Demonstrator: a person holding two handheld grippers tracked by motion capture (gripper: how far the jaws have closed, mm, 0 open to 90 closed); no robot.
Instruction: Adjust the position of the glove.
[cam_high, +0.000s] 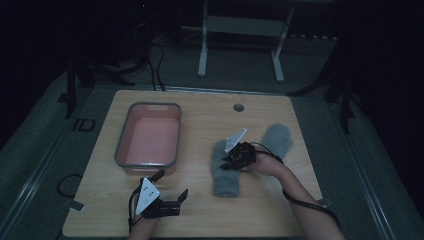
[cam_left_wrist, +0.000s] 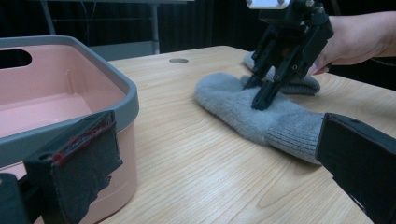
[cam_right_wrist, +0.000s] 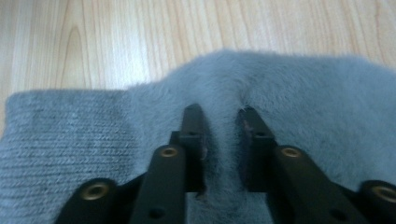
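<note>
A grey mitten (cam_high: 225, 175) lies on the wooden table, its ribbed cuff (cam_right_wrist: 60, 135) toward the front edge. My right gripper (cam_high: 231, 161) presses down on its fluffy middle, jaws nearly together with a ridge of fabric pinched between them (cam_right_wrist: 219, 114). From the left gripper view, the same mitten (cam_left_wrist: 233, 105) lies flat under that gripper (cam_left_wrist: 259, 93). A second grey mitten (cam_high: 277, 140) lies just behind and to the right. My left gripper (cam_high: 171, 185) rests near the front left, jaws wide apart and empty.
A pink bin (cam_high: 120, 150) with a grey rim stands empty at the table's left, close beside the left gripper (cam_left_wrist: 215, 140). A round hole (cam_high: 238, 107) sits near the back edge. A metal frame (cam_high: 240, 25) and cables stand on the floor behind.
</note>
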